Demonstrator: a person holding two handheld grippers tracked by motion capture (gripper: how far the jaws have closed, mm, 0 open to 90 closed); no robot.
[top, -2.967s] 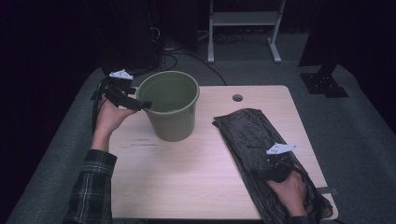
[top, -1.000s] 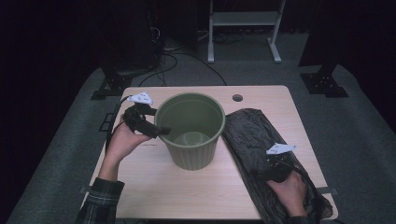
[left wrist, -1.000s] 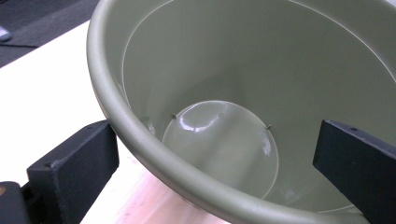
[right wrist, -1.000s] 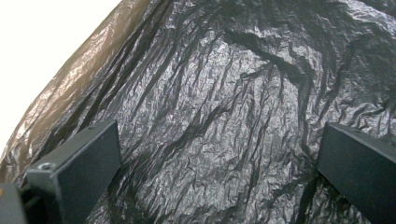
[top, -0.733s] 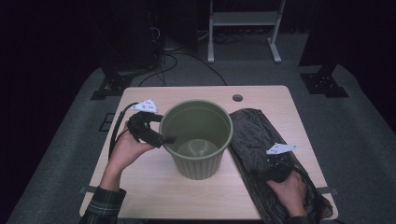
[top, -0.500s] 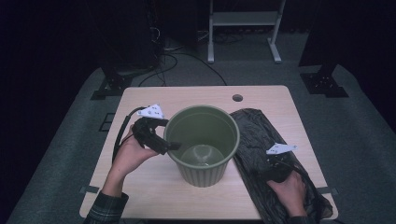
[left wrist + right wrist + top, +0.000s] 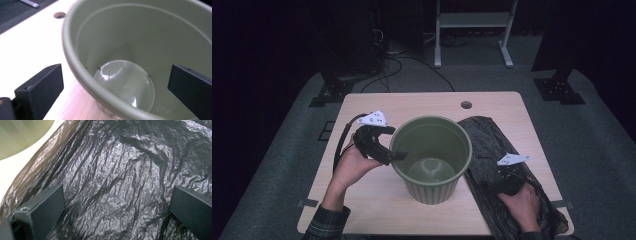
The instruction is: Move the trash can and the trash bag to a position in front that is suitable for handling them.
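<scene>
The left hand-held gripper (image 7: pixel 396 155) straddles the rim of the green bin (image 7: pixel 432 159) at mid-worktop (image 7: pixel 422 102), jaws spread. The right hand-held gripper (image 7: pixel 492 186) hangs released over the black bag (image 7: pixel 492 137) beside it.

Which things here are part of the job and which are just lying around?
In the job:
green bin, its rim between the open left gripper jaws
black bag flat on the table, under the open right gripper

Lying about:
metal stand on the floor
cables behind the table

crinkled black bag (image 7: pixel 120 182) between fingers (image 7: pixel 40 207)
</scene>
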